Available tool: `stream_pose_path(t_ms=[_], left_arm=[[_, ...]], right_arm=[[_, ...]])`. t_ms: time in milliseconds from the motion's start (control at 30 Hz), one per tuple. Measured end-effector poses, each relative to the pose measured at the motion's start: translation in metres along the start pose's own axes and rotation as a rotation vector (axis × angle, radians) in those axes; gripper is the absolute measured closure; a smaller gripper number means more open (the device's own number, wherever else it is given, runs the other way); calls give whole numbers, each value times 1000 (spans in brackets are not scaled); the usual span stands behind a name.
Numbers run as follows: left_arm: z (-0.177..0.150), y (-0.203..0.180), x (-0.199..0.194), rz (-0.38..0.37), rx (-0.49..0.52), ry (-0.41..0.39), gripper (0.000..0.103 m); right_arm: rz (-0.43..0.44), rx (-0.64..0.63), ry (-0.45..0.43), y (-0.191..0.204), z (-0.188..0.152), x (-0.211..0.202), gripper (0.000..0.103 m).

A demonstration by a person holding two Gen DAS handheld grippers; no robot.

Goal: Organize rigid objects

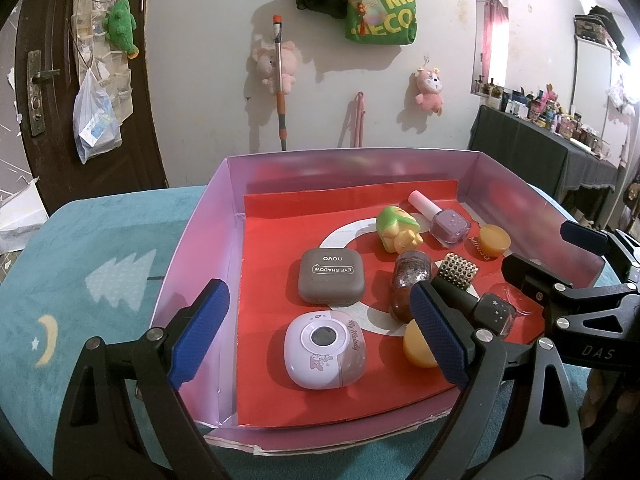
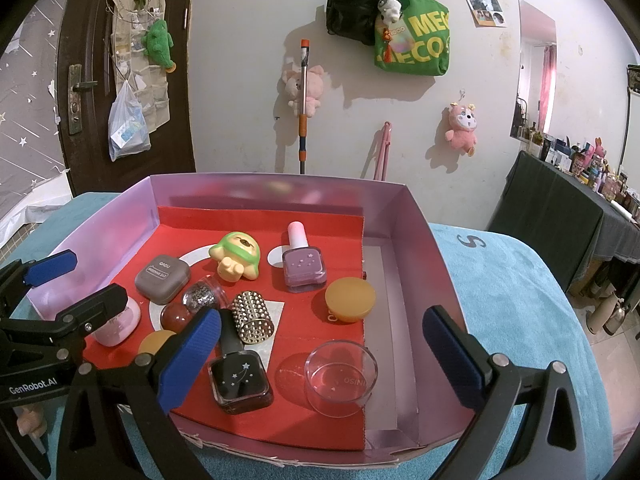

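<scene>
left gripper (image 1: 320, 336): jaws wide, held nothing
right gripper (image 2: 320, 360): wide, empty
risk: dark bottle (image 2: 240, 378) lay close w/ studded cap (image 2: 253, 317), could've knocked it

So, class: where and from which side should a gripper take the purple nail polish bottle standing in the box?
Grip the purple nail polish bottle across its square body's flat sides, coming from above: it stands upright, and the pink cap looks narrow and rounded.

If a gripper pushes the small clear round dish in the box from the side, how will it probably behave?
The clear dish looks like hard, smooth glass or plastic, so the pads may slip on it. It is low and wide and sits flat on the red liner, so it would probably slide, not tip. It is empty, so likely light.
</scene>
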State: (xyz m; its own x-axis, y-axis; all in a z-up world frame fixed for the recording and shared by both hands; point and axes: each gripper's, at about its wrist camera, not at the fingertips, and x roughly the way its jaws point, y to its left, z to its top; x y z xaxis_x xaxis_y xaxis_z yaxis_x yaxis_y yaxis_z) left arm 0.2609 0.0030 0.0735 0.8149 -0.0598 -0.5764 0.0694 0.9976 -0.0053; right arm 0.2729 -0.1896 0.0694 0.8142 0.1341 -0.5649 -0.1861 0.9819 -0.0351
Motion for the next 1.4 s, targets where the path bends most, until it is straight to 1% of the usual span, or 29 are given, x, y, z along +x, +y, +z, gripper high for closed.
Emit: stream_pose_path(t_ms=[467, 633, 733, 833, 900, 1000, 1133, 1200, 1300, 1367, 1400], left_arm=[[0, 0, 1, -1, -1, -1, 11], [-2, -2, 1, -19, 8, 2, 11], [-4, -4, -2, -17, 18, 5, 11], [-7, -5, -15, -4, 17, 8, 11], [-11, -2, -30, -19, -6, 5, 11], [-20, 2, -49, -33, -31, 18, 11], [-33, 4, -70, -38, -43, 42, 11], [-41, 1, -80, -37, -43, 66, 11], [-56, -1, -83, -29, -61, 148, 11], [-69, -3, -80, -46, -81, 209, 11], [-75, -4, -79, -54, -88, 234, 11]], right_arm=[[0, 0, 0, -1, 0, 0, 0], [-1, -2, 1, 0, 1, 0, 0], [3, 1, -2, 0, 1, 0, 0], [7, 10, -4, -3, -2, -3, 0], [10, 7, 13, -4, -4, -7, 0], [5, -1, 2, -4, -13, -26, 0], [31, 33, 22, -6, -30, -57, 0], [40, 48, 47, -6, -38, -69, 0], [21, 48, 117, -8, -56, -80, 0], [10, 52, 156, -9, -65, -83, 0], [-1, 53, 189, -9, -72, -83, 0]])
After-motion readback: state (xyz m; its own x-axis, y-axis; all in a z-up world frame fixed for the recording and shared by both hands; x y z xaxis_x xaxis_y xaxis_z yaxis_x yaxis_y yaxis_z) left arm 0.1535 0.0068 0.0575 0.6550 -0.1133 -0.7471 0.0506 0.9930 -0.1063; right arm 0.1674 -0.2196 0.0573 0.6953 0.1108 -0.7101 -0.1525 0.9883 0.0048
